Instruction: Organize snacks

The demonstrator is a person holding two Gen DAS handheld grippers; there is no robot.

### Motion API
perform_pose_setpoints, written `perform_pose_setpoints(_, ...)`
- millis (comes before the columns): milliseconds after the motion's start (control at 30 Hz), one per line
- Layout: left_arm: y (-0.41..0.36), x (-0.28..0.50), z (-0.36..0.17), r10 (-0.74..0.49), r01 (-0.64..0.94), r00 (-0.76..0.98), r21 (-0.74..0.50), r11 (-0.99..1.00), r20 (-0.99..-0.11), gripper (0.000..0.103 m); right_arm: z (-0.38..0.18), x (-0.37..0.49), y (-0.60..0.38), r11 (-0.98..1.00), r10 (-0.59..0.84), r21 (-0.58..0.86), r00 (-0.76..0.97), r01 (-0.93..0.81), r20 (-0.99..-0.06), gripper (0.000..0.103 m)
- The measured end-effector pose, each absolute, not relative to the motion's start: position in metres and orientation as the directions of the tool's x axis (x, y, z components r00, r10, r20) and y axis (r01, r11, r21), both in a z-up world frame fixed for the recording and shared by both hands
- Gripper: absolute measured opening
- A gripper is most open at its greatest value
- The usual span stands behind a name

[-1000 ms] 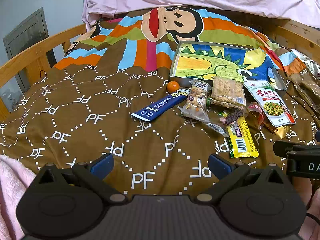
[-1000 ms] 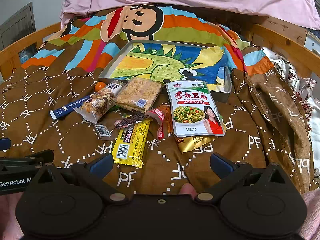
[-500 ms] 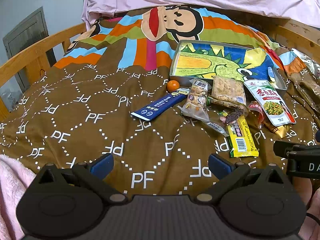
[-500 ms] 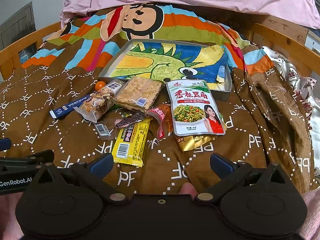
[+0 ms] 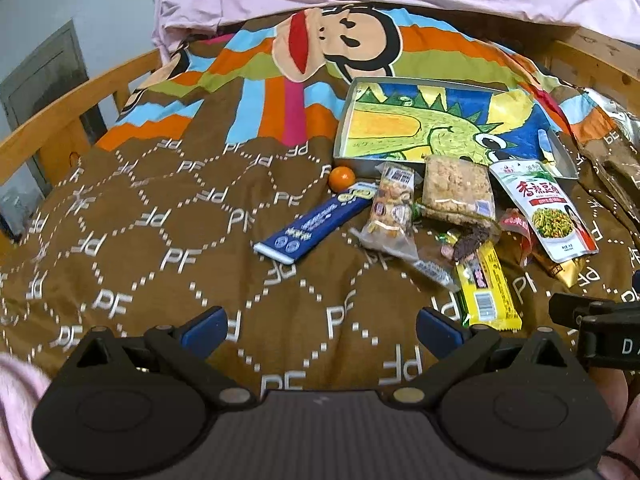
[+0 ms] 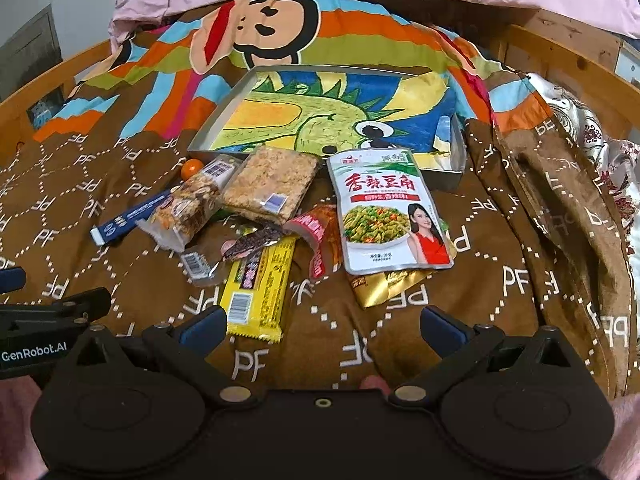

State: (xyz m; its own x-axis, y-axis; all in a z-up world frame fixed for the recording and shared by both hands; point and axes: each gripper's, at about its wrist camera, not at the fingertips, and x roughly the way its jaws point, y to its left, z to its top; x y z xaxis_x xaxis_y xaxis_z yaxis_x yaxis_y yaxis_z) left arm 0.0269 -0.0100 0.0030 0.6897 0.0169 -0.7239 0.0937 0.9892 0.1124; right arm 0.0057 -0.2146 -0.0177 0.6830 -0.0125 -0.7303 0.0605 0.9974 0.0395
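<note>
Nothing has moved since the earlier frames; both grippers hover low at the near edge of the bed [image 5: 168,216]. By my judgement the task is unstarted: the dinosaur tray [image 6: 224,110] holds no snacks, which lie bunched on the quilt against its near wall. Green pouch [image 6: 384,216] lies lengthwise toward the tray, the blue bar [image 5: 316,222] diagonally. Left hand-held gripper [image 5: 320,326] and right hand-held gripper [image 6: 324,324] stand apart, holding nothing.

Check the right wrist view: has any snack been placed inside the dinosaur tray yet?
No. The dinosaur tray holds no snacks; packets such as the green bean pouch and the yellow bar lie on the quilt before it.
</note>
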Motion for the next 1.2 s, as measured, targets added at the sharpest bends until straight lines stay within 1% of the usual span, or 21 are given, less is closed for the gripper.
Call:
perform_pose_setpoints(133,-0.018,0.039,0.007,0.017,0.129,0.698,0.15,0.98,-0.715,0.103,-0.016,0.019,-0.221,0.997,-0.011,0.045,0.68,0.065,-0.733,0.102)
perform_pose_setpoints(267,-0.025,0.052,0.011,0.012,0.164,0.711,0.182,0.97,-0.703,0.103,-0.016,0.032,-0.225,0.997,-0.048,0.007,0.688,0.078,-0.724,0.102)
perform_pose_setpoints(433,-0.031,0.071,0.014,-0.005,0.211,0.716,0.209,0.955,-0.698,0.103,-0.018,0.044,-0.232,0.995,-0.051,0.018,0.686,0.093,-0.726,0.102)
perform_pose_setpoints(567,-0.032,0.084,0.015,-0.042,0.279,0.713,0.228,0.933,-0.7,0.103,-0.019,0.051,-0.238,0.993,-0.062,0.028,0.691,0.119,-0.721,0.102)
perform_pose_setpoints(767,-0.03,0.097,0.012,-0.101,0.395,0.699,0.265,0.879,-0.708,0.103,-0.022,0.058,-0.245,0.989,-0.041,0.07,0.694,0.13,-0.719,0.102)
perform_pose_setpoints(867,-0.021,0.107,0.009,-0.137,0.436,0.669,0.236,0.869,-0.731,0.103,-0.023,0.06,-0.245,0.989,-0.018,0.09,0.694,0.119,-0.72,0.102)
perform_pose_setpoints(1033,0.0,0.122,0.007,-0.203,0.495,0.622,0.178,0.851,-0.756,0.103,-0.027,0.064,-0.24,0.988,0.063,0.144,0.691,0.06,-0.72,0.102)
perform_pose_setpoints(1133,0.014,0.133,0.006,-0.256,0.489,0.573,0.074,0.869,-0.778,0.103,-0.03,0.066,-0.229,0.988,0.113,0.158,0.678,0.004,-0.726,0.102)
perform_pose_setpoints(1200,0.02,0.143,0.005,-0.287,0.465,0.542,-0.003,0.885,-0.79,0.103,-0.032,0.067,-0.22,0.991,0.117,0.133,0.679,-0.029,-0.725,0.102)
